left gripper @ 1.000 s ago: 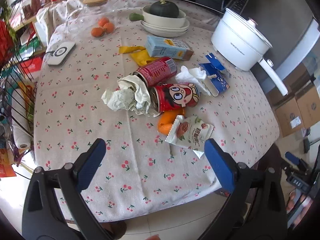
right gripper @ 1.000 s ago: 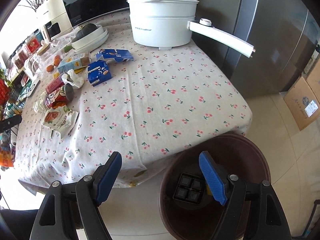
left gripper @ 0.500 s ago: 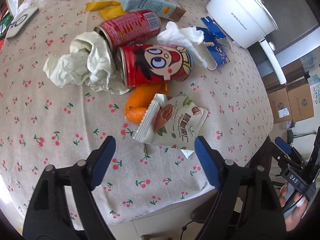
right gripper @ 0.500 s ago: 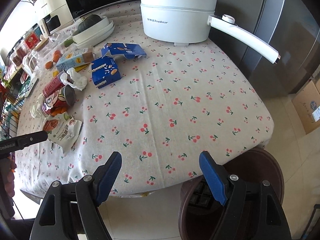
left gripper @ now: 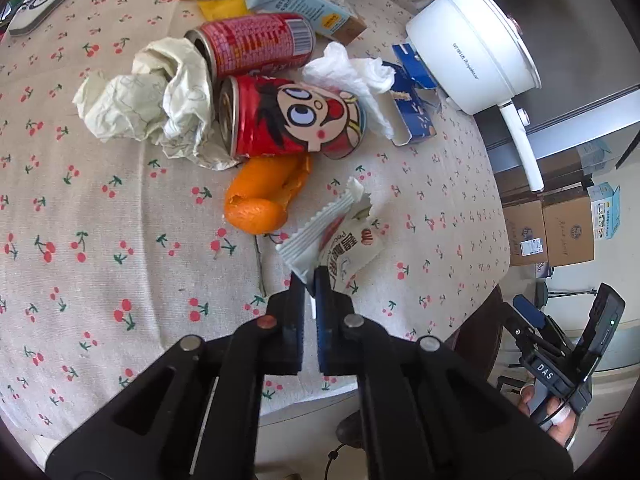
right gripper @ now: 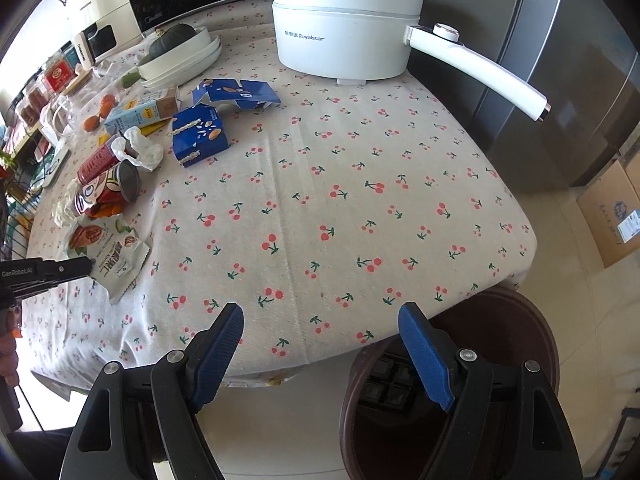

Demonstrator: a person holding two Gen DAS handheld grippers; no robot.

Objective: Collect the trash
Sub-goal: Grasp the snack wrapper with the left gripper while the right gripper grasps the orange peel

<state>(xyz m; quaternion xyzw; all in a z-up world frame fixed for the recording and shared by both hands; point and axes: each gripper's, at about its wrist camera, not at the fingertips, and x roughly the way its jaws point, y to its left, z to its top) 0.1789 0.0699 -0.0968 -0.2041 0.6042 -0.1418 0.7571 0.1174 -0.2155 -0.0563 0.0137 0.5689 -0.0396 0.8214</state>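
Note:
My left gripper [left gripper: 310, 278] is shut on the near edge of a white snack wrapper [left gripper: 340, 236], which crumples up off the cherry-print tablecloth [left gripper: 120, 220]. The same wrapper [right gripper: 116, 252] shows in the right wrist view with the left gripper's black tip [right gripper: 86, 266] on it. Behind it lie an orange peel [left gripper: 264, 196], two red cans [left gripper: 296, 120], crumpled paper [left gripper: 140, 100], a white tissue [left gripper: 352, 72] and torn blue cartons [right gripper: 200, 132]. My right gripper [right gripper: 320, 324] stands open over the table's near edge, holding nothing. A dark round bin [right gripper: 500, 320] sits on the floor below it.
A white electric pot [right gripper: 344, 36] with a long handle stands at the table's far right. Stacked white bowls with a green squash [right gripper: 176, 50], a light-blue drink carton [left gripper: 304, 4] and small oranges lie further back. Cardboard boxes [left gripper: 552, 232] are on the floor beside a steel fridge [right gripper: 560, 60].
My left gripper dropped toward the table, its jaws closed on the snack wrapper's edge, and the wrapper buckled upward. The right gripper drifted slightly over the table edge, still open.

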